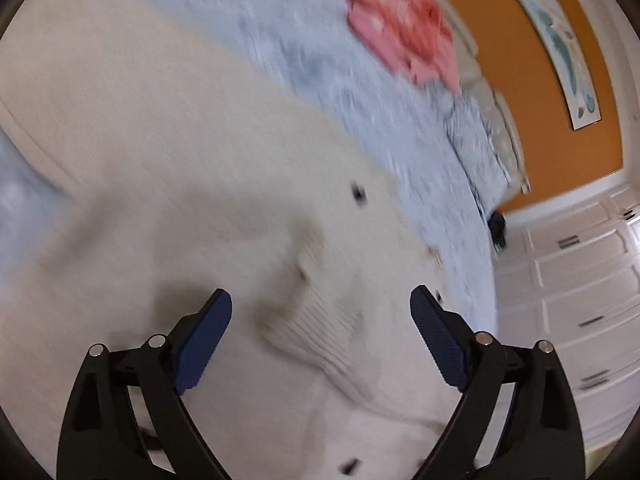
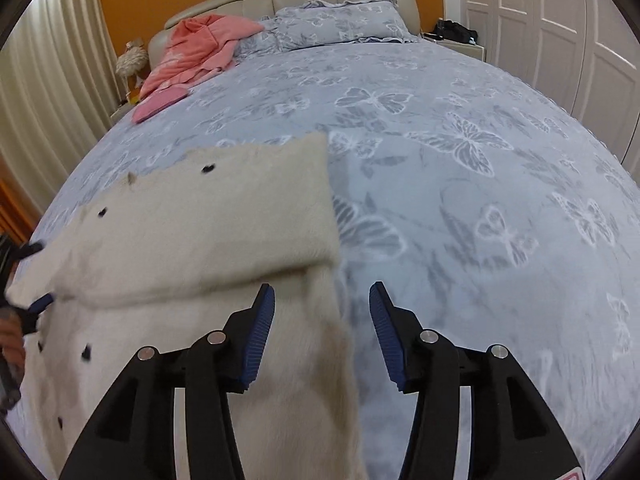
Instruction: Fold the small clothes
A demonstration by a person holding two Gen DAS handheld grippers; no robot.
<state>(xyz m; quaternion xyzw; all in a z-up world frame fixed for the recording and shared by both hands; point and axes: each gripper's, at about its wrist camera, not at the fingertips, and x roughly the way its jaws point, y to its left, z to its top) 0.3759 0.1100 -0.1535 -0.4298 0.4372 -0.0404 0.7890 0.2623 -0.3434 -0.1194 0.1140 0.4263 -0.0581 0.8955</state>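
Note:
A cream fleecy garment (image 2: 208,232) with small dark buttons lies on the bed, its upper part folded over the lower part. My right gripper (image 2: 322,300) is open above the garment's right edge, left finger over the fabric, right finger over the bedspread. My left gripper (image 1: 320,304) is open just above the same cream garment (image 1: 168,152), over a ribbed fold. The left wrist view is blurred. The left gripper's fingertips (image 2: 38,304) show at the garment's left edge in the right wrist view.
The bed has a grey-blue butterfly bedspread (image 2: 460,160). A pink garment (image 2: 192,56) lies near the pillows (image 2: 340,20) and padded headboard. White wardrobe doors (image 2: 560,20) stand to the right, curtains (image 2: 52,92) to the left.

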